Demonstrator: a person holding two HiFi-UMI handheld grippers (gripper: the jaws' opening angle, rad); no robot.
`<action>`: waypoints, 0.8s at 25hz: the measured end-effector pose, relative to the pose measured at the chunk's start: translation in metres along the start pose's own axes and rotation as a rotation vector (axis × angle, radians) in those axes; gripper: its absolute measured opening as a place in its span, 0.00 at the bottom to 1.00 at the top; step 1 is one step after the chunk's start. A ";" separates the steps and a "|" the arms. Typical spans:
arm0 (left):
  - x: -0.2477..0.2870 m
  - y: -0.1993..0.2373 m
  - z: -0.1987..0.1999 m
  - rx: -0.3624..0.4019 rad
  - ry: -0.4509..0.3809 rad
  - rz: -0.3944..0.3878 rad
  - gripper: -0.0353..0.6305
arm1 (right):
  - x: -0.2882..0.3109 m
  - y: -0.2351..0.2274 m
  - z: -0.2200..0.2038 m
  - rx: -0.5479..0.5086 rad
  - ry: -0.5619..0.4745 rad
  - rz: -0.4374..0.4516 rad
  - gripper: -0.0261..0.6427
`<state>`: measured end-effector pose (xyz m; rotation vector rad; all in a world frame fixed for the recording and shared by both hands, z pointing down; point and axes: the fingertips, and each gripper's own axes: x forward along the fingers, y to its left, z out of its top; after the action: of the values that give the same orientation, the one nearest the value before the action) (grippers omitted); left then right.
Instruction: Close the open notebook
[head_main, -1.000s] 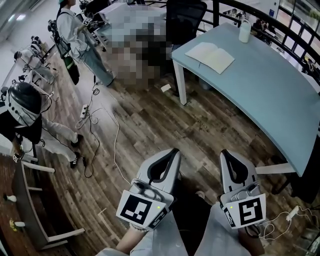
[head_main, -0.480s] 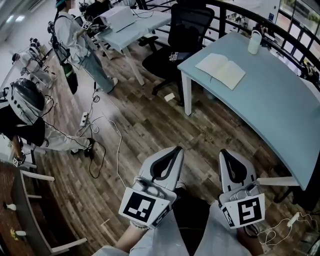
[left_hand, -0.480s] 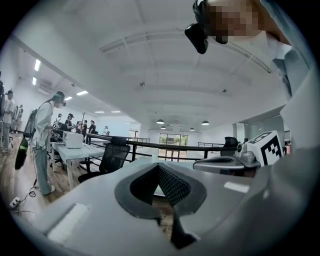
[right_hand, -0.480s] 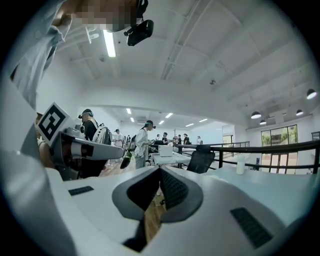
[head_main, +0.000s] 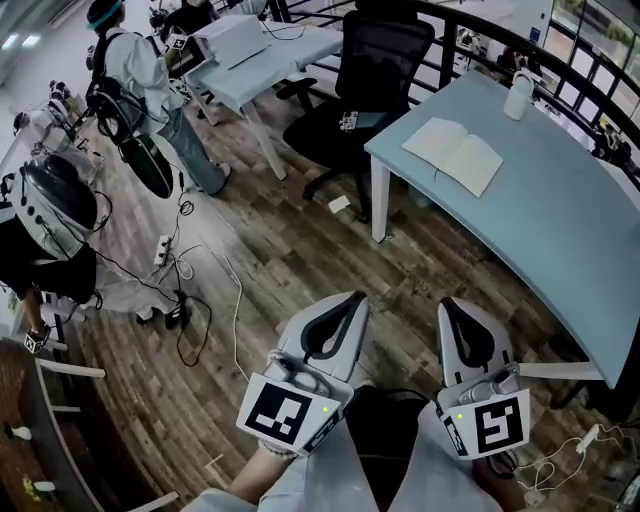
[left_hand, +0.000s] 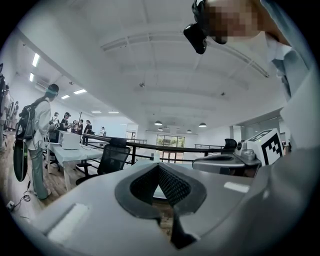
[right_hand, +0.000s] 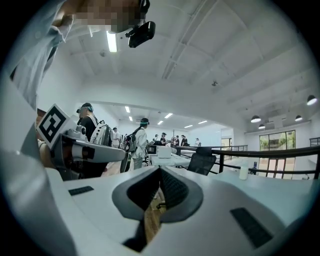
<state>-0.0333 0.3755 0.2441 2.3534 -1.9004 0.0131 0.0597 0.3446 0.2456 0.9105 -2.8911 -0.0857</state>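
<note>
**Left hand-held gripper (head_main: 350, 298) and right hand-held gripper (head_main: 447, 303) closed on nothing, open notebook (head_main: 452, 155) well ahead**

Each gripper view shows its own jaws pressed together at the tips with nothing between them: the left hand-held gripper (left_hand: 157, 167) and the right hand-held gripper (right_hand: 160, 170) are both empty and held level, side by side.

Only the head view shows the notebook. It lies open and flat on the pale blue surface (head_main: 560, 230), near the corner, just inside the front edge. It is well apart from both grippers, ahead and slightly right of them.

From the gripper views the surface is seen almost edge-on, and I cannot be sure the notebook shows in either. The right gripper view does pick out a white bottle (right_hand: 243, 172) standing on it, with a dark railing (right_hand: 270, 151) behind.

Bare wooden floor (head_main: 300, 240) lies between the grippers and the surface. A black office chair (head_main: 375, 60) stands left of the corner, and a cable (head_main: 235, 300) trails over the floor further left.
</note>
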 end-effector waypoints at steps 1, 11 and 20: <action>0.001 0.005 0.000 0.001 -0.001 -0.003 0.06 | 0.004 0.000 0.001 -0.004 0.000 -0.009 0.04; 0.000 0.032 -0.001 -0.032 0.014 0.003 0.06 | 0.021 -0.005 -0.006 0.030 0.032 -0.072 0.04; 0.027 0.055 -0.006 -0.030 0.010 0.029 0.06 | 0.056 -0.014 -0.012 -0.054 0.053 -0.022 0.04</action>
<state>-0.0812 0.3384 0.2568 2.3023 -1.9163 -0.0019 0.0239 0.3009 0.2616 0.9216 -2.8162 -0.1389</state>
